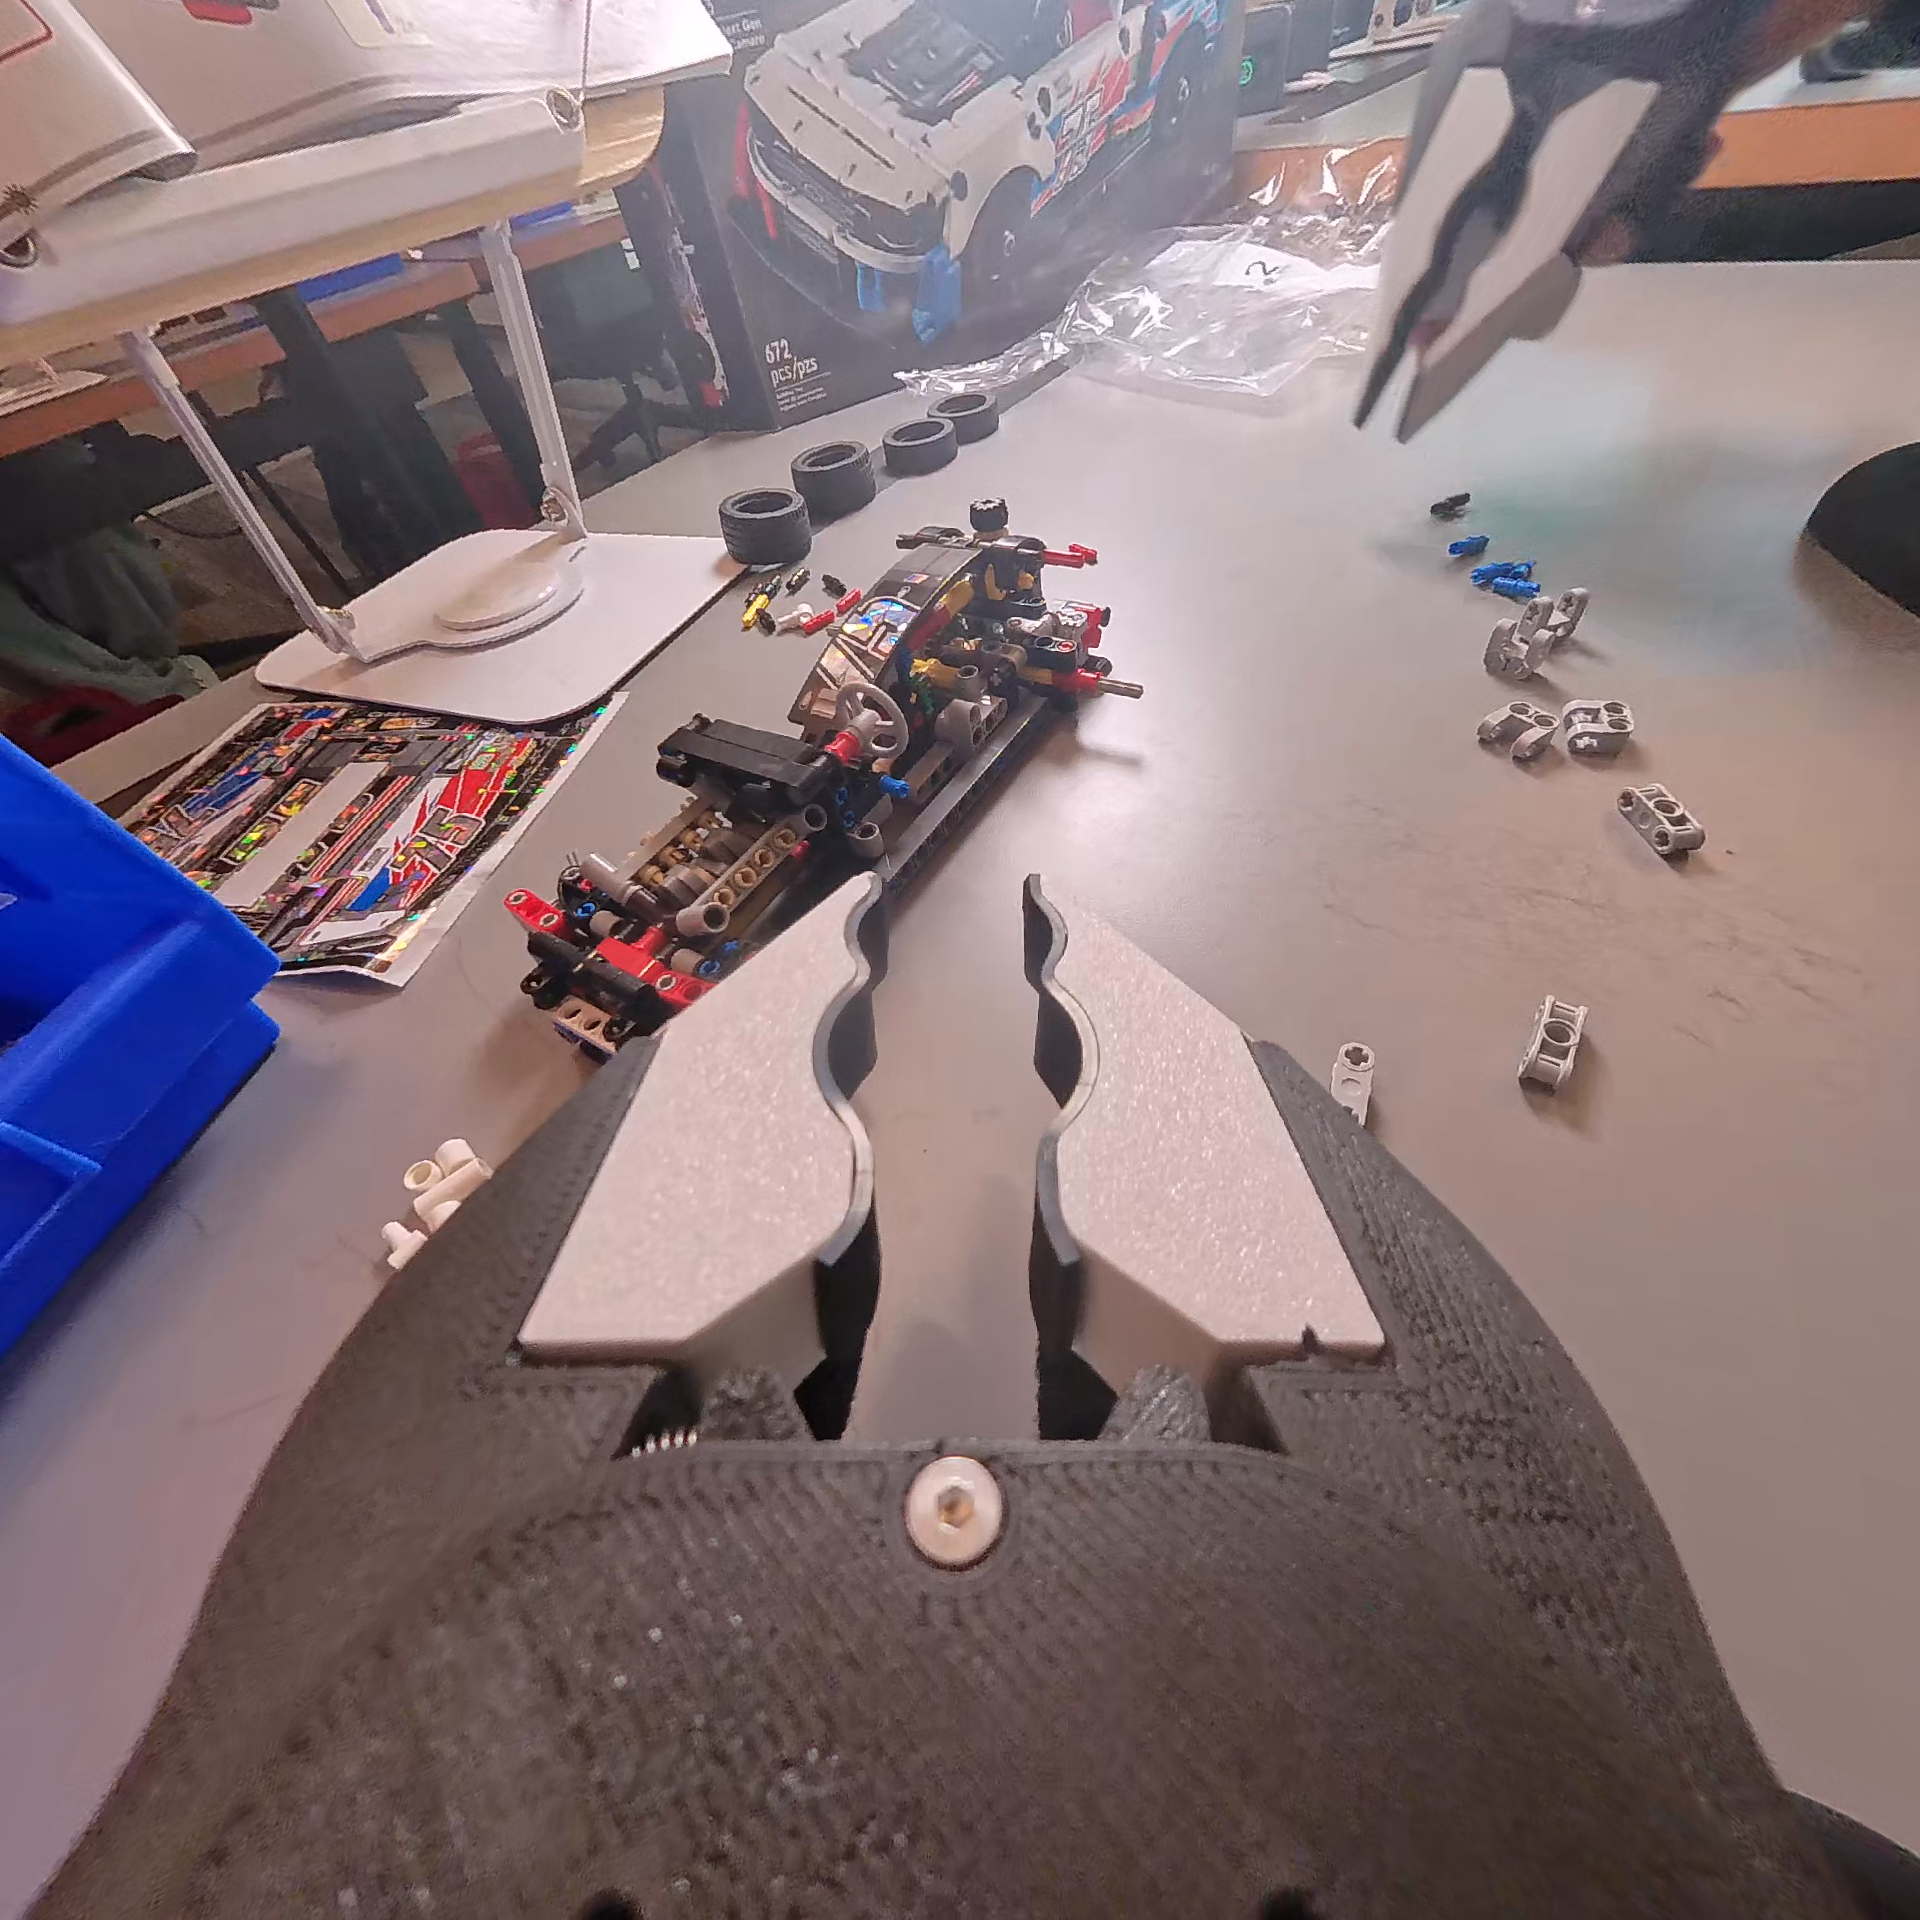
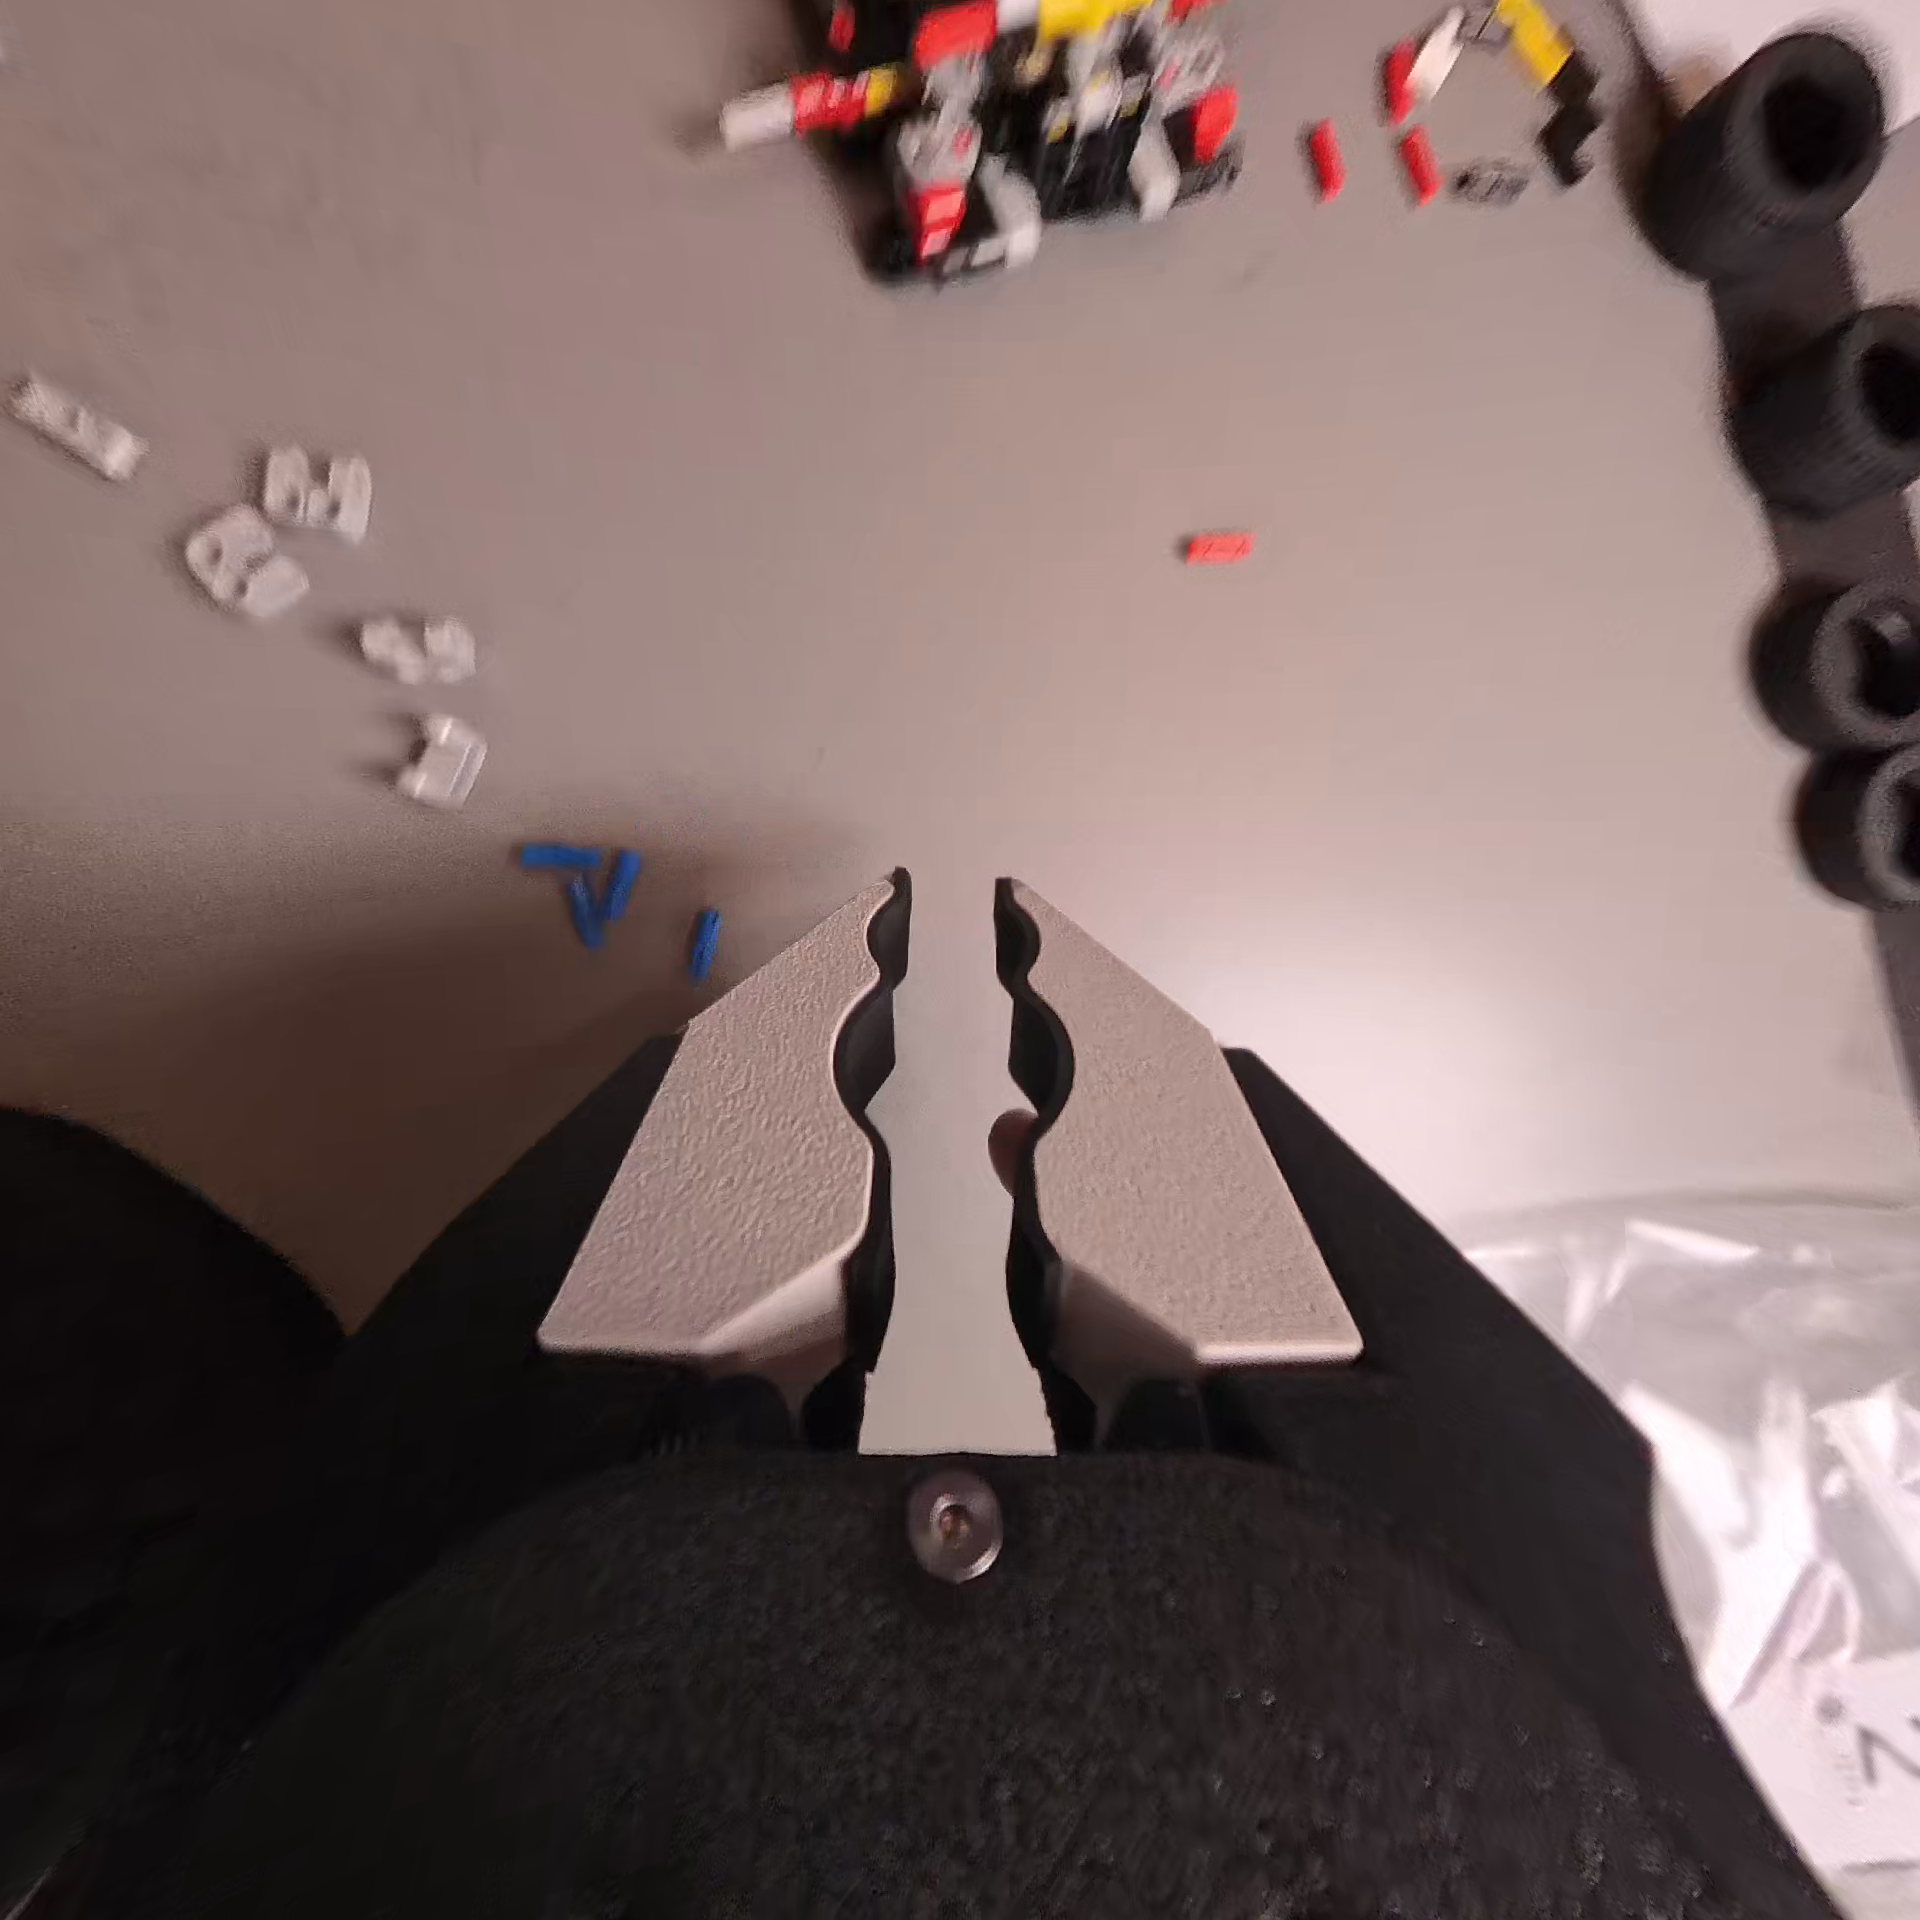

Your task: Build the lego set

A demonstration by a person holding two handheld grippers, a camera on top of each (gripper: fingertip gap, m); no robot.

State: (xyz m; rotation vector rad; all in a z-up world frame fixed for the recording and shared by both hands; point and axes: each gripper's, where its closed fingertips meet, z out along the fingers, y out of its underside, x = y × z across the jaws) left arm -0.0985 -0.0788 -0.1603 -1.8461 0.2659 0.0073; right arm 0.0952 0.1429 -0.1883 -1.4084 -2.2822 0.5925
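I'm holding both grippers empty: left gripper [image 1: 951,894] parted wide just beside the chassis [image 1: 831,769], right gripper [image 2: 951,894] narrowly parted, hovering beyond it near blue pins [image 2: 592,883]. Chassis looks light, rigid, snag-prone; I'd be gripping its long side beams.

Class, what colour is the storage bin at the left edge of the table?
Bright blue. The bin shows best in the left wrist view.

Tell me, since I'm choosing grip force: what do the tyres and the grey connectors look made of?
Tyres: probably soft rubber, matte black with moulded tread grooves. Grey connectors: apparently hard moulded plastic, smooth with a slight sheen, crisp-edged holes.
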